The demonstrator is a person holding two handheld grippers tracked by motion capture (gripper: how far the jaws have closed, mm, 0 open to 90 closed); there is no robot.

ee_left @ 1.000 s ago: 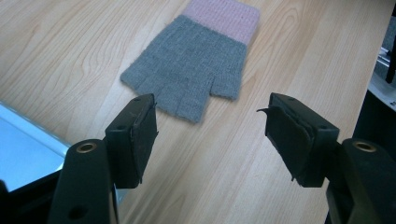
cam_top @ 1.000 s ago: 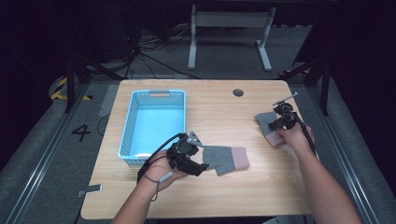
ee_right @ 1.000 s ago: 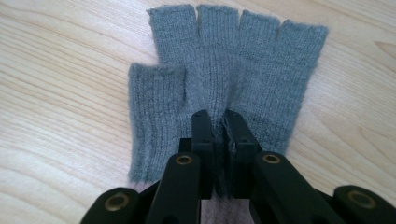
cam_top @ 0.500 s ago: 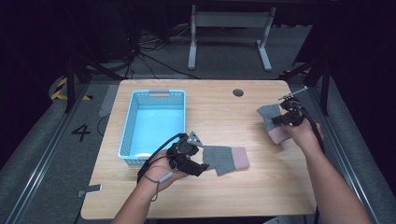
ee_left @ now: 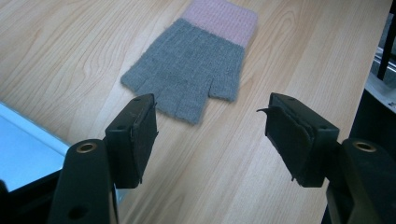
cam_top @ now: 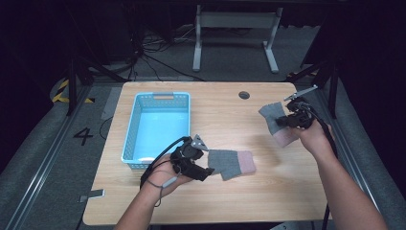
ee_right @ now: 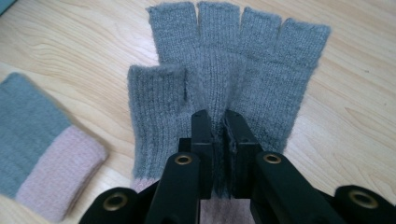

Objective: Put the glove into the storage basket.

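The grey fingerless glove with a pink cuff (ee_right: 219,84) is pinched in the right gripper (ee_right: 219,128), whose jaws are clamped together on a fold of knit at the palm, with only that thin ridge of fabric between the pads. In the high view this held glove (cam_top: 274,120) hangs at the right gripper (cam_top: 290,120) far to the right of the blue basket (cam_top: 160,98), near the table's right edge; whether its cuff rests on the wood or hangs clear of it is hard to tell from that angle.

A second glove (cam_top: 233,163) of the same grey and pink lies flat on the table (cam_top: 220,110), just off the basket's near right corner. The left gripper (cam_top: 201,168) sits between that corner and this glove, its jaws standing well apart and holding nothing. In the left gripper view the flat glove (ee_left: 196,70) lies just beyond the open jaws, finger stubs towards them and pink cuff away, with the basket's rim at the lower left.
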